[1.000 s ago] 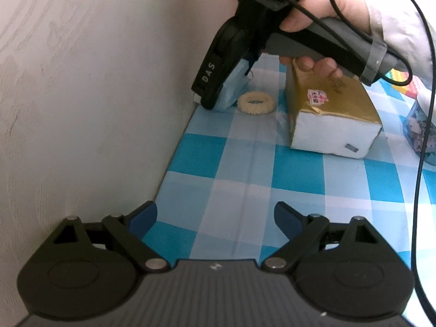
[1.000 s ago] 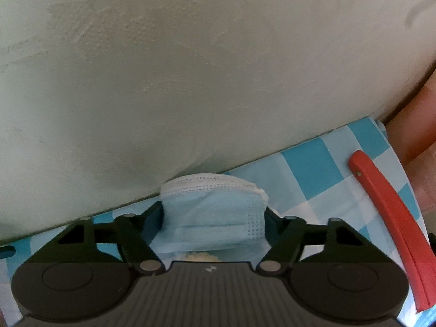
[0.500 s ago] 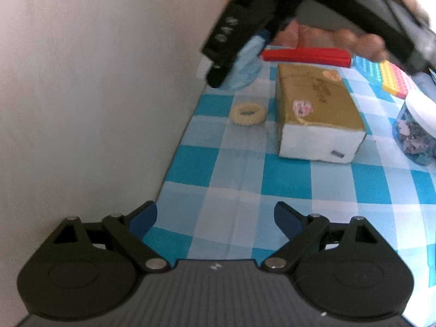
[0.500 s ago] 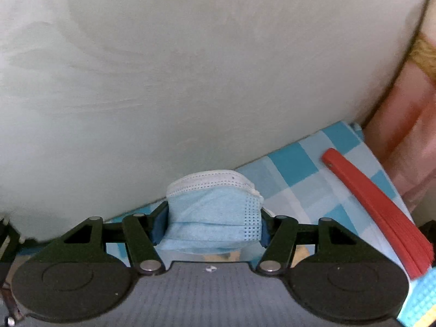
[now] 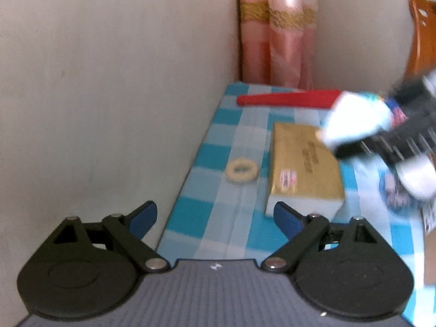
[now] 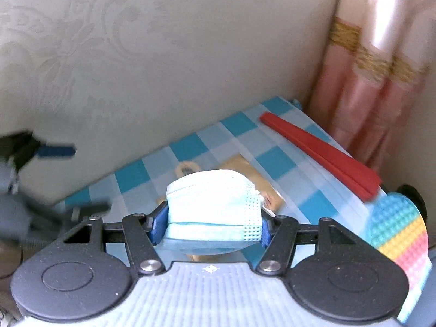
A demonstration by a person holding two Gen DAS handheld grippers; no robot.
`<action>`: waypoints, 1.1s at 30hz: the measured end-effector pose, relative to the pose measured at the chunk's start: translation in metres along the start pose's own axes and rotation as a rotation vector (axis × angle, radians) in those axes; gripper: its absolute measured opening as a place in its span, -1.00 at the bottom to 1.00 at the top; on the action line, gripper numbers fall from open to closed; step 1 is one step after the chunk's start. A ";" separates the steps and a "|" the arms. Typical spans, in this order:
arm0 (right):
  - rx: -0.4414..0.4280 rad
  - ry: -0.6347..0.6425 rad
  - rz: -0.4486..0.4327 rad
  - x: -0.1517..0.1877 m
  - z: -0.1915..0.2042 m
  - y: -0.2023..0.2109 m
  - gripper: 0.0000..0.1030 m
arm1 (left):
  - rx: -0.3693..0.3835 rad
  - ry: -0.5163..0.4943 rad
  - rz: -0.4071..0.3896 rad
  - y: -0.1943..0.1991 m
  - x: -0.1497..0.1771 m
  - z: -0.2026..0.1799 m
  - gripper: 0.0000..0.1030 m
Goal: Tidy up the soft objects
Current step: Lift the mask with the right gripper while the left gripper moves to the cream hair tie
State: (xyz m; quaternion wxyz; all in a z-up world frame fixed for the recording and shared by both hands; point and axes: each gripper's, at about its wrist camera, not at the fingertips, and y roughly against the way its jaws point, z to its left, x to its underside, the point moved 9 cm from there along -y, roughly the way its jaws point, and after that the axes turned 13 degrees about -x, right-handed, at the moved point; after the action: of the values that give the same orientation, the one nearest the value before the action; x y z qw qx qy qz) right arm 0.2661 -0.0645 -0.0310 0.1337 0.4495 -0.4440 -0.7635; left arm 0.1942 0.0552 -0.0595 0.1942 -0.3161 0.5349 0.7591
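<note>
Here, the left gripper point(image 5: 215, 216) stands wide open and holds nothing, low over the checked table point(image 5: 218, 234) beside the wall. The right gripper point(image 6: 212, 224) clamps a folded blue face mask point(image 6: 212, 204) above the gold tissue pack point(image 5: 302, 166). Farther along lie a cream ring point(image 5: 242, 170) and, at the far edge, a red strip point(image 5: 286, 99).

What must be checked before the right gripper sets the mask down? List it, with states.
1. Right gripper shut on the face mask: ok.
2. Mask lifted above the tablecloth: ok.
3. Left gripper open and holding nothing: ok.
4. Tissue pack and cream ring lie below the mask's path: not ok for a straight drop.
5. Where the mask should go: cannot tell.
6. Mask's ear loops hanging free: cannot tell.
</note>
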 end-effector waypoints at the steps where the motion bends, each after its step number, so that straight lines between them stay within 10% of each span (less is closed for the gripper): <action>1: 0.007 -0.003 -0.005 0.008 -0.002 0.004 0.30 | -0.004 0.019 0.008 -0.001 -0.005 -0.001 0.79; 12: -0.017 -0.016 -0.025 0.069 0.008 0.029 0.30 | -0.001 0.194 0.188 -0.059 -0.046 -0.021 0.29; 33: -0.053 -0.051 -0.030 0.085 -0.003 0.019 0.30 | -0.018 0.373 0.360 -0.144 -0.035 -0.044 0.17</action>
State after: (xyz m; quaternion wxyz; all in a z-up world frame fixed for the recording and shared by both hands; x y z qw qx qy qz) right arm 0.2169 -0.1279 -0.0644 0.1226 0.4328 -0.4199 -0.7882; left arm 0.3232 0.0661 -0.1449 -0.0490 -0.3521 0.6023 0.7147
